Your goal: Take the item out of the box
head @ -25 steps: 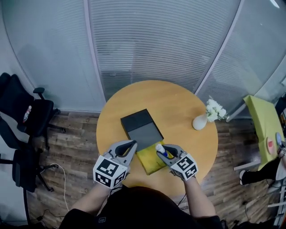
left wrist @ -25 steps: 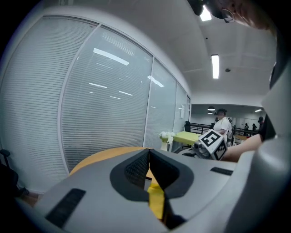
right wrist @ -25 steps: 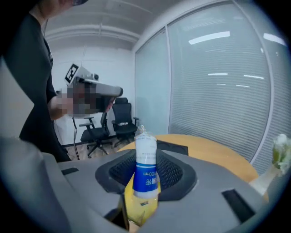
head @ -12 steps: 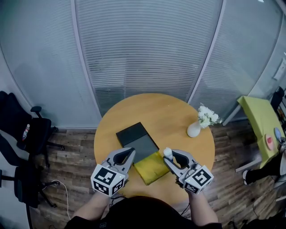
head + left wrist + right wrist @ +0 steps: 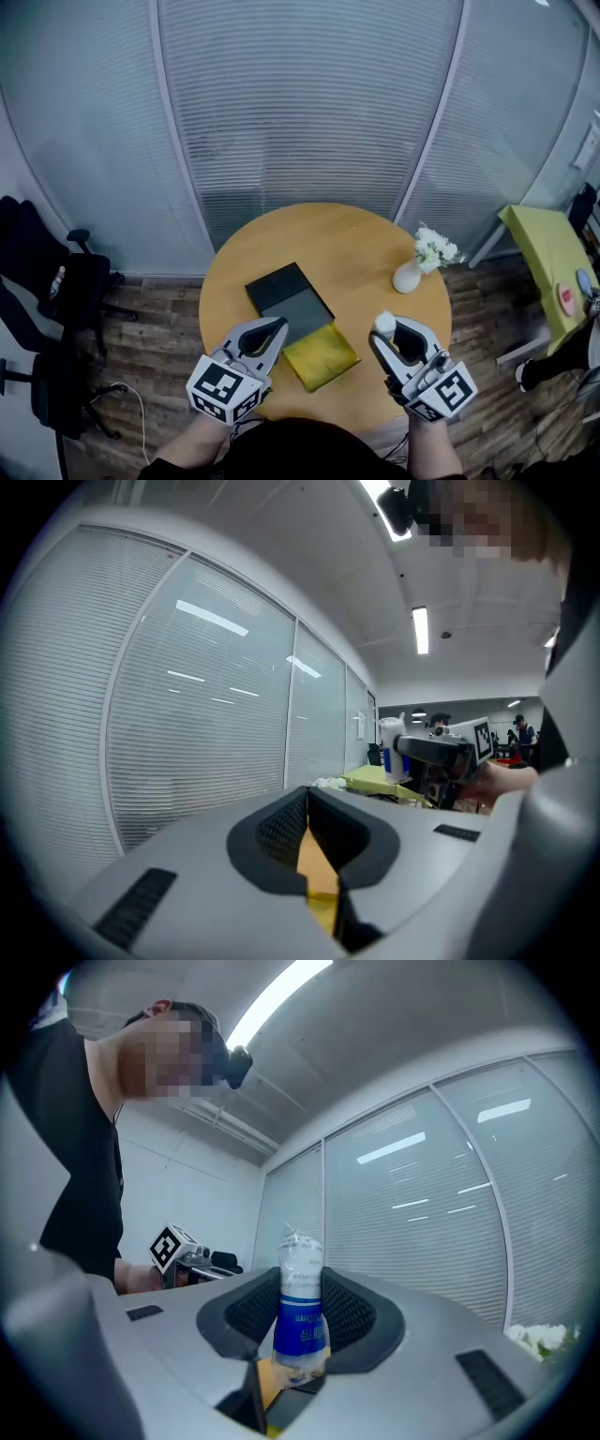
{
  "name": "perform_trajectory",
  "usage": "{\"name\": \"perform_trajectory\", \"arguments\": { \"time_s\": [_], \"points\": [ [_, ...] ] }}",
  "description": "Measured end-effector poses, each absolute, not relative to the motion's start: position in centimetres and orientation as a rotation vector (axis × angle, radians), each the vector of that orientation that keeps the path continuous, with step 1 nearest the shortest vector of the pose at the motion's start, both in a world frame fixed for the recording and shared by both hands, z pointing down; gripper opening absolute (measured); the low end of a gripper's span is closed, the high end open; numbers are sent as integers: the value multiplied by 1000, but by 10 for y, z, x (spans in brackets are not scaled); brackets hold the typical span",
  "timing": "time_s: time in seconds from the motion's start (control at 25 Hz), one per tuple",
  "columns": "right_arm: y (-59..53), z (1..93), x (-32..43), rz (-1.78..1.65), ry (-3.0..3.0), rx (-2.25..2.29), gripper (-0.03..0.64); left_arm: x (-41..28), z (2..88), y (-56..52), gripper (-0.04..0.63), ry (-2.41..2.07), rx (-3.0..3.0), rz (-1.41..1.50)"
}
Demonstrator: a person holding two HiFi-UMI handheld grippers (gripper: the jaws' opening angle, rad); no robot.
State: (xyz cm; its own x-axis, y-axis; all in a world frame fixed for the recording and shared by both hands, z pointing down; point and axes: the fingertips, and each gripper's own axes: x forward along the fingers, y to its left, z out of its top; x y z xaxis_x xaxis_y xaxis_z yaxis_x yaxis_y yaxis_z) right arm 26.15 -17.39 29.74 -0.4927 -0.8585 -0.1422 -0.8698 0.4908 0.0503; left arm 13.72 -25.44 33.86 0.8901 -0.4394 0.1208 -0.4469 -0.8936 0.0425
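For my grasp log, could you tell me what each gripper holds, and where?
The right gripper clamps a bottle by its blue-labelled lower body; the left gripper holds nothing.

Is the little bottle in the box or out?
Out. The right hand-held gripper holds the bottle, well apart from the box.

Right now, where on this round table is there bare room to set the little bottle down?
Bare: the table beyond the black box, left of the vase; also near right, between the yellow cloth and the vase. Crowded: near left, where box, cloth and left gripper bunch.
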Motion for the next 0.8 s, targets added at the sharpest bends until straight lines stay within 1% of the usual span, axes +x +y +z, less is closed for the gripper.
{"name": "perform_trajectory", "arguments": {
  "time_s": [0.24, 0.56, 0.8],
  "points": [
    [-164, 297, 266, 180, 2574, -1551, 140, 131, 341, -252, 14, -738, 2958, 143],
    [-162, 330, 273, 71, 2556, -1592, 138, 127, 361, -252, 14, -764, 2899, 174],
    [-161, 344, 265, 46, 2598, -1586, 138, 135, 366, -242, 14, -730, 2911, 195]
  ]
}}
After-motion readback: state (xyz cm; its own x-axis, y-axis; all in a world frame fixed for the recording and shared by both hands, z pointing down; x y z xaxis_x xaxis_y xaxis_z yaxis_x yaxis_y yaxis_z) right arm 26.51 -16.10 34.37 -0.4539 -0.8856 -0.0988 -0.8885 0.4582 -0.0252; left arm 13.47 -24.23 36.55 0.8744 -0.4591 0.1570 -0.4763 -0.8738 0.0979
